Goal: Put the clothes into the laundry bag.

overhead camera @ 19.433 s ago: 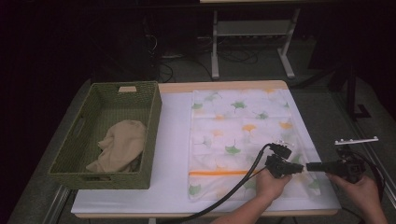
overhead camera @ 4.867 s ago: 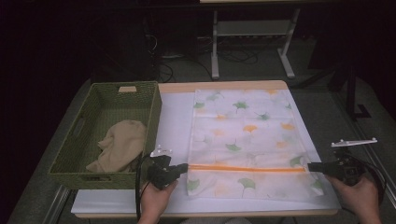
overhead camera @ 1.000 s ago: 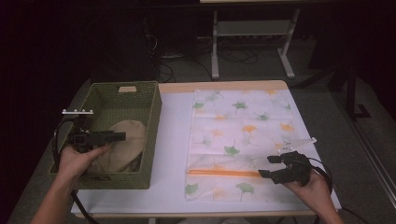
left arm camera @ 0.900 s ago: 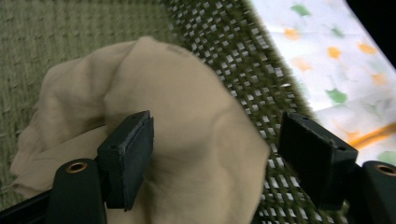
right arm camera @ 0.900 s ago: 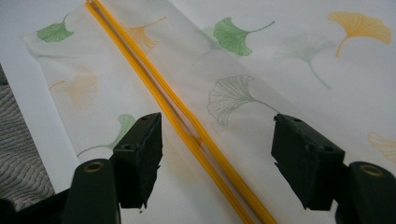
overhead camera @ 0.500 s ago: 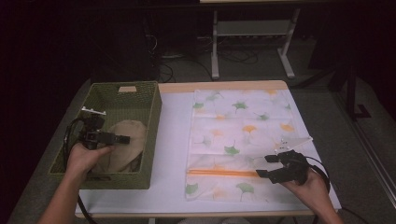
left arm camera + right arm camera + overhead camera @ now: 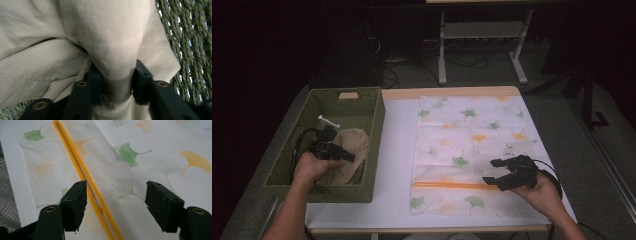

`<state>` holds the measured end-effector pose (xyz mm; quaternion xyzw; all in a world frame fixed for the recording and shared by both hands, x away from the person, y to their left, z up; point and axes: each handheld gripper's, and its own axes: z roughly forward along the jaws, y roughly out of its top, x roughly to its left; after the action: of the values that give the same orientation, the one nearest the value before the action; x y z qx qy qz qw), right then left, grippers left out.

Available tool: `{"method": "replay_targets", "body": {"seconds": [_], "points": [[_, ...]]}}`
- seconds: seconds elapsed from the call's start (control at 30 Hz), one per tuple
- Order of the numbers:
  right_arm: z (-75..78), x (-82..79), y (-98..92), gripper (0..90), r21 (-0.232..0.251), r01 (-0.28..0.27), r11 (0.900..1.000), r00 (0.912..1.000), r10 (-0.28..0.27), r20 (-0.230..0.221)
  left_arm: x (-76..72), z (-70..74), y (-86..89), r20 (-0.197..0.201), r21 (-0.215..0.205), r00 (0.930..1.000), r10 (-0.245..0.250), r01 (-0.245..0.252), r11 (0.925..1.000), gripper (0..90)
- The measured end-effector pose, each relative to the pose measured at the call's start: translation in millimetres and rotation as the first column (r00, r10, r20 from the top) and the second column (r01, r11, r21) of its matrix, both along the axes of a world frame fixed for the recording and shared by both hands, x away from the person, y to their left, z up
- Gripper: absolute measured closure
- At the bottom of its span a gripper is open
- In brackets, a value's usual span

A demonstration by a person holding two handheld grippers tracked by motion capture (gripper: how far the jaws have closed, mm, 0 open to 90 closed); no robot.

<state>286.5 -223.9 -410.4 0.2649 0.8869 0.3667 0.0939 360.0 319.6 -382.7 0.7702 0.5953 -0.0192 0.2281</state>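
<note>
One pinch only: left gripper (image 7: 113,82) has just closed on beige cloth (image 7: 107,37) inside basket (image 7: 377,115); thin fold could slip. Right gripper (image 7: 116,207) wide open.

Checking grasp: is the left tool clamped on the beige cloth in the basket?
Yes, the left tool pinches a fold of the beige cloth between its pads.

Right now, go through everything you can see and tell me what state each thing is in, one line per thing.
Left gripper: jaws have just been closing, now pinched on a fold of the beige cloth.
Beige cloth: crumpled, lying inside the basket.
Green basket: upright on the table, holds the cloth.
Right gripper: open, above the bag's zipper.
Leaf-print bag: flat on the table.
Orange zipper: looks partly open.
</note>
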Motion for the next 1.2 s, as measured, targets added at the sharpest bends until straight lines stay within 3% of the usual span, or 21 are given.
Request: {"method": "replay_targets", "body": {"seconds": [0.1,0.27,0.37,0.53,0.63,0.83,1.03,1.13,1.2], "points": [[-0.8,2.8,0.1,32.8,0.004,-0.007,1.0,0.9998,0.007,-0.019,-0.2,2.2,0.7,-0.01,-0.008,0.9999,0.003,-0.003,1.0,72.5],[-0.8,6.4,-3.1,32.8,0.02,-0.013,1.0,0.9991,0.014,-0.039,-3.6,8.1,0.7,0.008,-0.028,1.0,0.0,0.001,0.9996,74.5],[1.9,8.5,-6.2,32.2,0.037,-0.013,0.999,0.9982,0.015,-0.059,-8.7,16.7,3.5,0.029,-0.064,0.9996,0.0,0.002,0.9979,75.0],[5.8,10.0,-7.4,32.3,0.056,-0.017,0.998,0.9987,0.02,-0.046,-21.4,29.9,16.1,0.083,-0.131,0.9961,0.03,-0.019,0.9912,75.3],[6.6,10.6,-6.1,32.6,0.065,-0.023,0.998,0.999,0.025,-0.036,-31.6,39.8,24.8,0.132,-0.177,0.9899,0.053,-0.029,0.9838,75.4],[4.6,10.0,-3.1,34.6,0.056,-0.044,0.997,0.9983,0.046,-0.034,-52.7,55.8,35.6,0.225,-0.264,0.97,0.092,-0.031,0.9641,75.3],[-0.6,9.8,3.0,39.1,0.022,-0.081,0.996,0.9951,0.082,-0.055,-66.5,62.1,41.4,0.262,-0.314,0.9589,0.109,-0.022,0.9492,75.4],[-8.6,15.2,7.3,43.9,0.02,-0.094,0.995,0.9897,0.096,-0.107,-69.5,61.8,43.9,0.268,-0.328,0.9556,0.122,-0.028,0.9441,75.4],[-13.8,16.7,12.6,46.6,-0.009,-0.107,0.994,0.9873,0.105,-0.119,-70.9,61.7,43.5,0.274,-0.331,0.9532,0.127,-0.03,0.943,75.4]]}}
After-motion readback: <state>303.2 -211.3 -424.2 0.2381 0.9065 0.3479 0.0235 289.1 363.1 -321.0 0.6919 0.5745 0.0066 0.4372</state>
